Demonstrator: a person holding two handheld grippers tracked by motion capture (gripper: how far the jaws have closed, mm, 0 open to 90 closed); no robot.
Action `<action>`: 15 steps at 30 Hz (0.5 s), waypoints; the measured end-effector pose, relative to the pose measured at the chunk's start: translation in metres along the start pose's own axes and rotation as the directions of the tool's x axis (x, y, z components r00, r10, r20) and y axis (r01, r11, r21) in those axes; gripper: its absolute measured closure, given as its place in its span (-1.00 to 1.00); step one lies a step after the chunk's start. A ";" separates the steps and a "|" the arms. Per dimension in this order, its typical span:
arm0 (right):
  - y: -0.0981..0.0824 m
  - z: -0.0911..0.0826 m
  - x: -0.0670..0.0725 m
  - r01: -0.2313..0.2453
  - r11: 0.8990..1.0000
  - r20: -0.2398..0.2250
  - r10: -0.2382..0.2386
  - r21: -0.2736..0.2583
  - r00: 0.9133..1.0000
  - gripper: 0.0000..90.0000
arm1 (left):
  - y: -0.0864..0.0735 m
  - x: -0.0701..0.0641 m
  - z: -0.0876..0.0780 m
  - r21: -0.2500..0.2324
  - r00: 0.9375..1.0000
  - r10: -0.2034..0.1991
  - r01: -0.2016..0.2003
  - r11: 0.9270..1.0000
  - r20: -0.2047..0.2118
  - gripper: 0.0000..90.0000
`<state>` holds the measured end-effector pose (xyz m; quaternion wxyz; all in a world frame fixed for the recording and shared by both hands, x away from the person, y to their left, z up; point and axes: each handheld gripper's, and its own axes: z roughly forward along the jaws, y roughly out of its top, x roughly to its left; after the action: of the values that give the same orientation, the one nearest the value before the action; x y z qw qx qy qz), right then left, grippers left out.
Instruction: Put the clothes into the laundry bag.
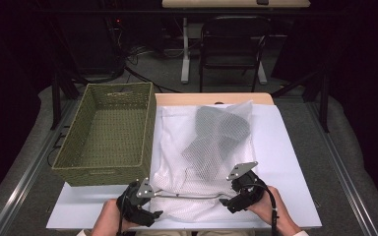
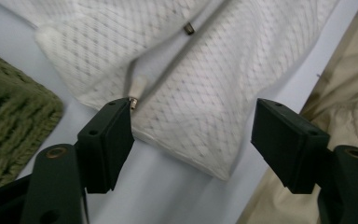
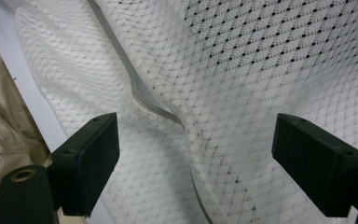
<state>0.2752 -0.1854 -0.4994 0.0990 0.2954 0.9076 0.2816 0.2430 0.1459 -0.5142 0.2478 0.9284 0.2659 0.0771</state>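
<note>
A white mesh bag (image 1: 177,147) lies flat on the white table (image 1: 285,147), with a dark garment (image 1: 219,135) showing through its netting. Its zipper (image 1: 187,195) runs along the near edge. My left gripper (image 1: 152,204) sits at the bag's near left corner, open, with the corner (image 2: 205,140) lying between the jaws and untouched. The zipper's metal end (image 2: 133,100) is just beyond the left jaw. At the near right corner my right gripper (image 1: 229,196) is open over the mesh (image 3: 242,93) and zipper (image 3: 140,88). Neither pair of pads presses on anything.
A green woven basket (image 1: 103,172) stands empty on the left, touching the bag's left side. The table's near edge runs just below both hands, with beige trousers (image 2: 349,93) beyond it. A black chair (image 1: 231,44) stands behind the table.
</note>
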 end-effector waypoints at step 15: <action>0.010 0.024 0.011 0.049 0.997 0.011 -0.050 0.057 0.999 0.08 | 0.034 0.003 0.025 -0.032 0.978 0.104 -0.111 0.993 -0.179 0.06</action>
<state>0.2792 -0.1612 -0.5137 0.1031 0.2772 0.9216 0.2512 0.2685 0.1116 -0.5189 0.2381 0.9255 0.2345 0.1780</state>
